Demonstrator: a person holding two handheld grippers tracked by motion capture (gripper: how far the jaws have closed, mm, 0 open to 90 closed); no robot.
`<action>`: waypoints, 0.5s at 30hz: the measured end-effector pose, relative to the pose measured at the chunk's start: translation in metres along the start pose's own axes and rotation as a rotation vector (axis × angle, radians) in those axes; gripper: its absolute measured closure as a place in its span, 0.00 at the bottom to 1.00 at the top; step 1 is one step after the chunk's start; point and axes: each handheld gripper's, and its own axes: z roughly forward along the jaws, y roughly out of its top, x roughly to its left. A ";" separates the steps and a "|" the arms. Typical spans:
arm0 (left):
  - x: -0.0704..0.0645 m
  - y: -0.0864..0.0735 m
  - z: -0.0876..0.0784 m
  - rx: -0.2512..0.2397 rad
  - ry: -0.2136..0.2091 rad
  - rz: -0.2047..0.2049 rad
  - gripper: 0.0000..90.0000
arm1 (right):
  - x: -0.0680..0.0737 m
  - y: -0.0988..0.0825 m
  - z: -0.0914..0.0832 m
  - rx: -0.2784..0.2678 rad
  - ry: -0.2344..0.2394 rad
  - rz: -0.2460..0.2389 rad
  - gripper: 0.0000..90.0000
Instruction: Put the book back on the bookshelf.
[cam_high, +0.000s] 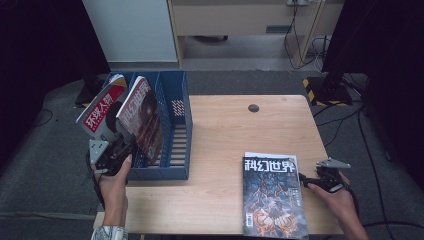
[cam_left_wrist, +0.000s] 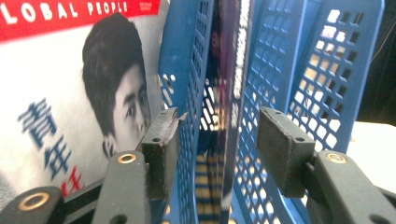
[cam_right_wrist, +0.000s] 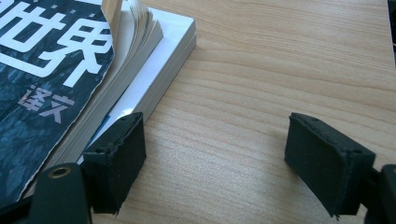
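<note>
A blue file rack (cam_high: 176, 131) stands at the table's left. A red-and-white magazine (cam_high: 101, 111) leans in its left slot and a dark magazine (cam_high: 145, 119) stands in the slot beside it. My left gripper (cam_high: 119, 146) is at the rack's near end, open. In the left gripper view its pads (cam_left_wrist: 161, 144) straddle the dark magazine's edge (cam_left_wrist: 231, 93) and a blue divider (cam_left_wrist: 187, 93) without pressing them. A dark science-fiction magazine (cam_high: 272, 195) lies flat at the front right. My right gripper (cam_high: 306, 181) is open at its right edge, one pad (cam_right_wrist: 116, 158) beside the pages (cam_right_wrist: 135, 42).
The wooden table (cam_high: 225, 125) has a round cable hole (cam_high: 254, 107) at the back. A second white-edged magazine (cam_right_wrist: 170, 56) lies under the dark one. Beyond the table are a grey floor, cables (cam_high: 345, 120) and dark stands.
</note>
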 end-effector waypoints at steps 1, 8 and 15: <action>0.000 -0.001 -0.002 0.004 0.002 0.000 0.54 | 0.000 0.000 0.000 0.001 0.000 0.000 0.22; -0.007 -0.010 -0.012 0.029 0.016 0.019 0.50 | -0.001 0.000 0.001 -0.003 -0.002 -0.003 0.21; -0.019 -0.012 -0.011 0.064 0.002 0.081 0.46 | -0.001 0.000 0.000 0.015 -0.002 -0.001 0.18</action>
